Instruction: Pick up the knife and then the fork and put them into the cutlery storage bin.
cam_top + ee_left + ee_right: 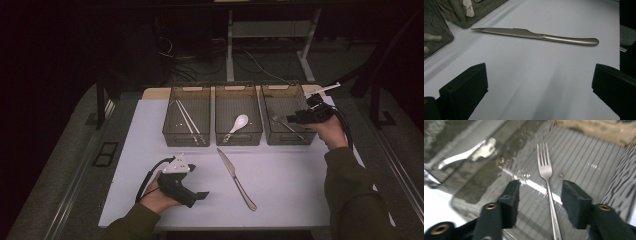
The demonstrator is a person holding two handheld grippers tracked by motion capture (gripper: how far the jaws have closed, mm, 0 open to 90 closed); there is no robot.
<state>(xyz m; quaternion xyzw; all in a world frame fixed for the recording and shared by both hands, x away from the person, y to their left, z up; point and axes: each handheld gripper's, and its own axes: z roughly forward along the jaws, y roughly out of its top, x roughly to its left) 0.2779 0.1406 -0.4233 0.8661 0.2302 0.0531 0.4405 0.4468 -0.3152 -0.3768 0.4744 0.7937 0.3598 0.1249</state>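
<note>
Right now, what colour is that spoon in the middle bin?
White; the spoon shows best in the high view.

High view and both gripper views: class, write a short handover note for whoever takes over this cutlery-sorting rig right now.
Left gripper: open, low over the white table, aimed at the silver steel table knife.
Right gripper: open above the right-hand smoky plastic bin, its fingers either side of the silver metal fork lying inside.
Done: white chopsticks in the left bin, white ceramic spoon in the middle bin, fork in.
Left: the knife, probably for the right-hand bin.
</note>
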